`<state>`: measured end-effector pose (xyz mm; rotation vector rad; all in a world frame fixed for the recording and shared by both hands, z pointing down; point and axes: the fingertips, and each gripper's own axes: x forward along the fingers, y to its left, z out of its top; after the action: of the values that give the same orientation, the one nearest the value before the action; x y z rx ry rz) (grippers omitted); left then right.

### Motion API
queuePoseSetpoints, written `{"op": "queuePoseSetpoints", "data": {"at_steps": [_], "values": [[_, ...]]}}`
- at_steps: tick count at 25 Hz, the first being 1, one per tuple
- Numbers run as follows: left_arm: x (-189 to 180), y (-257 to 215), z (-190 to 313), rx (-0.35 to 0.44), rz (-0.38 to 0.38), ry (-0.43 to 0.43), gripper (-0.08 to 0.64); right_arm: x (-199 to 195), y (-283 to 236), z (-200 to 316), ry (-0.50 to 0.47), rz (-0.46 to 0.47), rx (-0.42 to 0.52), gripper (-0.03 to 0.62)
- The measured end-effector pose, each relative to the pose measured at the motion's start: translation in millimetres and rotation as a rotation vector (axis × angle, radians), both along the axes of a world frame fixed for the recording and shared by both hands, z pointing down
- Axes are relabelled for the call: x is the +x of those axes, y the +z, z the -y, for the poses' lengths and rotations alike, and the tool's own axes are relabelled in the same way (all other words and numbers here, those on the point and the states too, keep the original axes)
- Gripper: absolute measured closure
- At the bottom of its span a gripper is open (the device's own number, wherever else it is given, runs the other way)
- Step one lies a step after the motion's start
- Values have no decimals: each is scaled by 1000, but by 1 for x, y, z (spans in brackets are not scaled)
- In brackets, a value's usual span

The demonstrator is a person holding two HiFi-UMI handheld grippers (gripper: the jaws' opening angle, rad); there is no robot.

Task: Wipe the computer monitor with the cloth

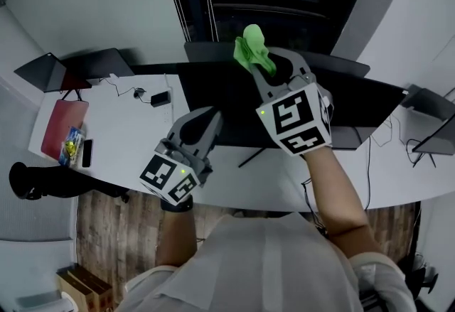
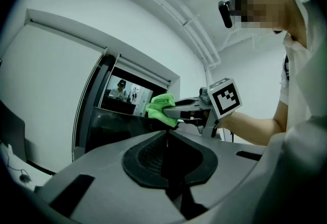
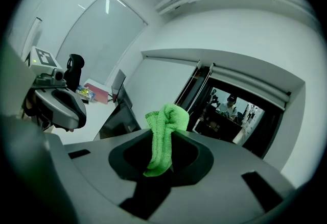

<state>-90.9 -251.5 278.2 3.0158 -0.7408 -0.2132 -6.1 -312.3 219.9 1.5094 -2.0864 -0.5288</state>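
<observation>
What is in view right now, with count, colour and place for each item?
Fuzzy green cloth: one, green, pinched at the monitor's top edge.
Wide black computer monitor: one, black, centre of the desk.
Long white desk: one, white, across the view.
Flat red folder: one, red, desk's left end.
Small black power adapter: one, black, left of the monitor.
Black office chair: one, black, on the floor at left.
Right gripper: shut on the cloth.
Left gripper: shut, empty, before the monitor.
</observation>
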Motion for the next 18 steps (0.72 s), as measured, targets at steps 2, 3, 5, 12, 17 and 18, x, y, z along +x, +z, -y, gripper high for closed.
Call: {"op": "queuePoseSetpoints", "data": {"at_steps": [2, 3, 5, 12, 17, 18], "values": [[15, 0, -4, -1, 3, 11, 538, 14, 0, -5, 4, 5, 0, 522], [22, 0, -7, -1, 5, 15, 538, 21, 0, -8, 6, 8, 0, 522], [37, 1, -13, -3, 10, 24, 538, 34, 0, -14, 9, 13, 1, 522], [81, 2, -35, -4, 27, 49, 538, 78, 0, -34, 29, 2, 7, 522], [110, 1, -47, -2, 29, 56, 538, 111, -1, -47, 42, -2, 10, 522], [116, 1, -50, -2, 28, 57, 538, 118, -1, -50, 43, 0, 10, 522]]}}
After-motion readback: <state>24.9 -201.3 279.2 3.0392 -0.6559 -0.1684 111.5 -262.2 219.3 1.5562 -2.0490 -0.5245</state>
